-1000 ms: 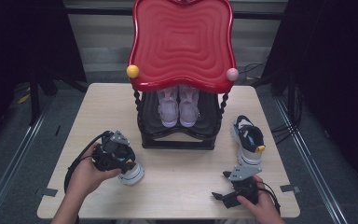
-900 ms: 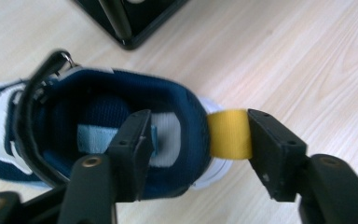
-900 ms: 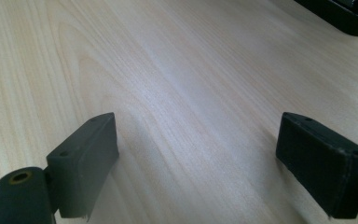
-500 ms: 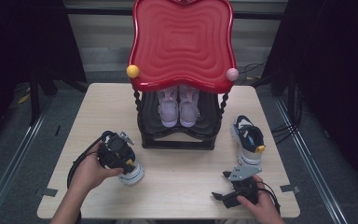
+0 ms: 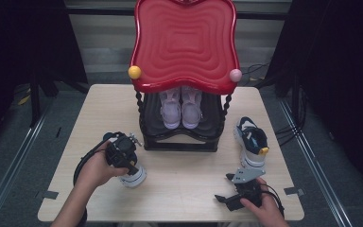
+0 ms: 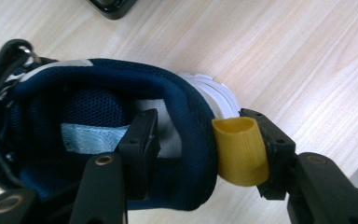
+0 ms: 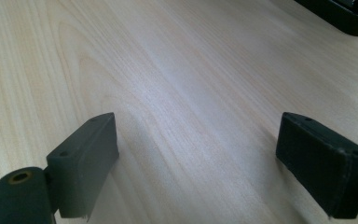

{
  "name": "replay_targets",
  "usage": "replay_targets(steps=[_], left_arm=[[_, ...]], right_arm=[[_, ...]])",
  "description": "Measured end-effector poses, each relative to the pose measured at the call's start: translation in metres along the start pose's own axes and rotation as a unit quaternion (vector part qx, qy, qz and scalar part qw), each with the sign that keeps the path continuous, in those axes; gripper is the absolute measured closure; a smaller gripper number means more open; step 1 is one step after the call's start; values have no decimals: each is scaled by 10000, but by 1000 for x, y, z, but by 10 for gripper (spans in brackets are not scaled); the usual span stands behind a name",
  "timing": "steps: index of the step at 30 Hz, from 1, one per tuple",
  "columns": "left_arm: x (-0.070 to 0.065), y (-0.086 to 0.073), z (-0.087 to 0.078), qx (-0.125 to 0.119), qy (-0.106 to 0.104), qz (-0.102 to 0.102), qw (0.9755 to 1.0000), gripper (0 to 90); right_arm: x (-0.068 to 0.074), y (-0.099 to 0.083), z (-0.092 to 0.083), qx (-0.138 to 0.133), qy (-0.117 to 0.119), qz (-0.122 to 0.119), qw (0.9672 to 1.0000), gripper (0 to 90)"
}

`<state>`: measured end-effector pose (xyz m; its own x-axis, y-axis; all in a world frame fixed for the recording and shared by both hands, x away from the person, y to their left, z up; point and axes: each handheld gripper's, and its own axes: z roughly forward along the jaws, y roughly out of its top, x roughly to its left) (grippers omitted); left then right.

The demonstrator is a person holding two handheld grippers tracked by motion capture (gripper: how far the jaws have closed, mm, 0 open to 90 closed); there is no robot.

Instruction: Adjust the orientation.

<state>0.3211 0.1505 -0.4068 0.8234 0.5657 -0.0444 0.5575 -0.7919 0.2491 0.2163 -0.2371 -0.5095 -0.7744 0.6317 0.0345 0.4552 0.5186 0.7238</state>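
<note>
Your left gripper (image 6: 196,154) straddles the heel collar of the navy shoe (image 6: 98,140) that sits on the counter (image 5: 189,189) just in front of the black rack (image 5: 182,137). One jaw stands inside the shoe opening against the padded collar; the other stands outside, against the yellow pull tab (image 6: 240,150) at the heel. The jaws have just been closing, with the collar and tab between them, and they look to be touching both now, though you cannot tell how hard they press. Finish the squeeze before you lift: the collar is soft padding and will give, so close until it stops yielding. Keep the inner jaw low on the collar rather than at its lip, or the shoe is likely to slip off or swing toe-down. Lift straight up first, since the white sole (image 5: 133,178) rests flat.

Your right gripper (image 7: 196,177) hangs wide open over bare wood at the near right, holding nothing. The matching shoe (image 5: 251,144) stands just beyond it, beside the rack's right leg. A pale pair (image 5: 181,108) already fills the middle of the lower shelf, under the red top (image 5: 184,42), so aim for the space beside it.
</note>
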Motion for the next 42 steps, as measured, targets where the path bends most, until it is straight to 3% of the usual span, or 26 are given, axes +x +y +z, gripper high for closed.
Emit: replay_targets(steps=[17, 22, 31, 37, 38, 42], left_arm=[[-2, 8, 8, 284, -38, 64, 9996, 557], [-3, 9, 9, 481, -38, 113, 9988, 581], [-4, 13, 9, 620, 42, 139, 9980, 625], [-2, 14, 10, 743, -19, 164, 9971, 634], [-3, 14, 11, 681, -32, 69, 9976, 636], [-3, 14, 13, 745, -56, 57, 9972, 649]], right_arm=[[0, 0, 0, 1, 7, -8, 10000, 119], [0, 0, 0, 1, 2, -12, 10000, 119], [0, 0, 0, 4, 4, -26, 10000, 120], [0, 0, 0, 8, 11, -26, 10000, 119], [0, 0, 0, 8, 12, -27, 10000, 119], [-1, 0, 0, 8, 14, -38, 10000, 119]])
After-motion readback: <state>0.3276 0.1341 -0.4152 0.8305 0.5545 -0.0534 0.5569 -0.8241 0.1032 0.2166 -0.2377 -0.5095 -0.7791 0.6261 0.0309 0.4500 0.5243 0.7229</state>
